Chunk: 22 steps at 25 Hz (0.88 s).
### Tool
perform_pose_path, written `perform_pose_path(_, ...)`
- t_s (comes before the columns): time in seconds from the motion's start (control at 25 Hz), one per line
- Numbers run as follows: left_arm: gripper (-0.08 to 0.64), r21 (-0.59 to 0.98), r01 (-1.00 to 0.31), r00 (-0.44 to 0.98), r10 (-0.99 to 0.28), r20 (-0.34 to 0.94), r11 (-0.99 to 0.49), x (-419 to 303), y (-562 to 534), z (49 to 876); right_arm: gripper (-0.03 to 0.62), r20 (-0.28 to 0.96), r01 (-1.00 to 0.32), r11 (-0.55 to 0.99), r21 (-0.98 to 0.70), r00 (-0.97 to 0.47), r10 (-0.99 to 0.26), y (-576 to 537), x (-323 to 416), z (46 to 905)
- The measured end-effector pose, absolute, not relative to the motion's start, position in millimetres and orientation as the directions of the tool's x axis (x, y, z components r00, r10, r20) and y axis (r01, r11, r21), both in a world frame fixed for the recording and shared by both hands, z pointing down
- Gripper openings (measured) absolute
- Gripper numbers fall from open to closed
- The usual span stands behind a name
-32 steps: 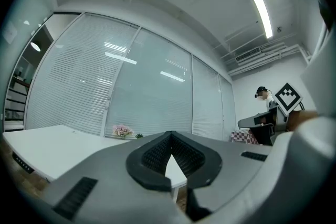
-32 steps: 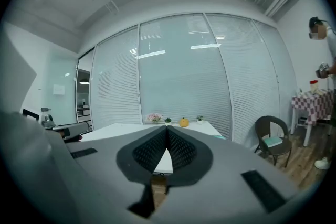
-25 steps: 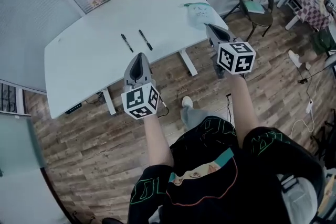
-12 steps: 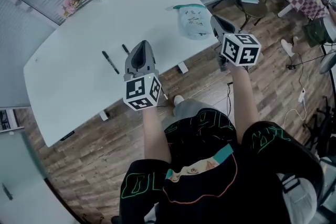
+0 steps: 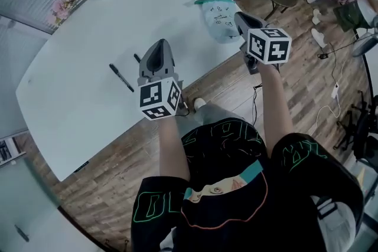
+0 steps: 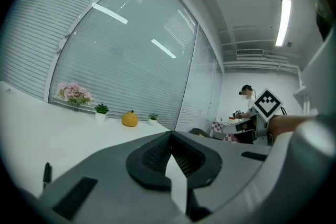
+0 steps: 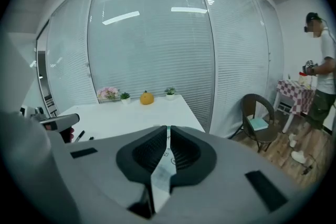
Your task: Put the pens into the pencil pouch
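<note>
Pens (image 5: 121,78) are lying on the white table (image 5: 71,97), well apart from the pale-green pencil pouch (image 5: 217,18). The left gripper (image 6: 169,135) and right gripper (image 7: 168,128) are hovering with jaws pressed together, holding nothing.

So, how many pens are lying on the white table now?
2. One pen lies in full view on the table, left of the left tongs. The second pen shows only its end beside those tongs; the rest is hidden, and more could be.
</note>
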<state>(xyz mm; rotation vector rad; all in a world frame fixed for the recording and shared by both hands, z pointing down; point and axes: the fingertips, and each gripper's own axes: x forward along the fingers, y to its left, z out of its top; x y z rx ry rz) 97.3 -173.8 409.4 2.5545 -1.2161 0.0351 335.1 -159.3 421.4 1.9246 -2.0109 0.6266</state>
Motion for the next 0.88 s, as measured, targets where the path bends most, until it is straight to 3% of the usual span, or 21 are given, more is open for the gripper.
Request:
perform_pose_path(0.12,-0.002,0.289,-0.731,0.674,-0.721,0.165,-0.618,106.2,-187.7,415.3,0.018,0.582,-0.996,0.005,-0.086,-0.054,-0.811,-172.7,345.2,440.4)
perform_pose_path(0.4,-0.002,0.322,-0.708,0.698,-0.693,0.181,-0.628,111.6,-207.5,423.4,0.148,0.721,-0.992,0.035,-0.124,-0.115,-0.683,-206.1,352.6,477.9)
perform_pose_path(0.76,-0.002,0.335,-0.711,0.694,-0.694,0.191,-0.619,108.3,-220.3,429.8,0.288,0.825,-0.968,-0.122,-0.222,-0.120,-0.552,-251.7,377.9,528.4)
perform_pose_path(0.88,-0.002,0.339,-0.714,0.689,-0.699,0.190,-0.612,106.1,-225.0,430.2,0.313,0.869,-0.977,-0.128,-0.172,-0.089,-0.487,-260.7,380.3,543.9)
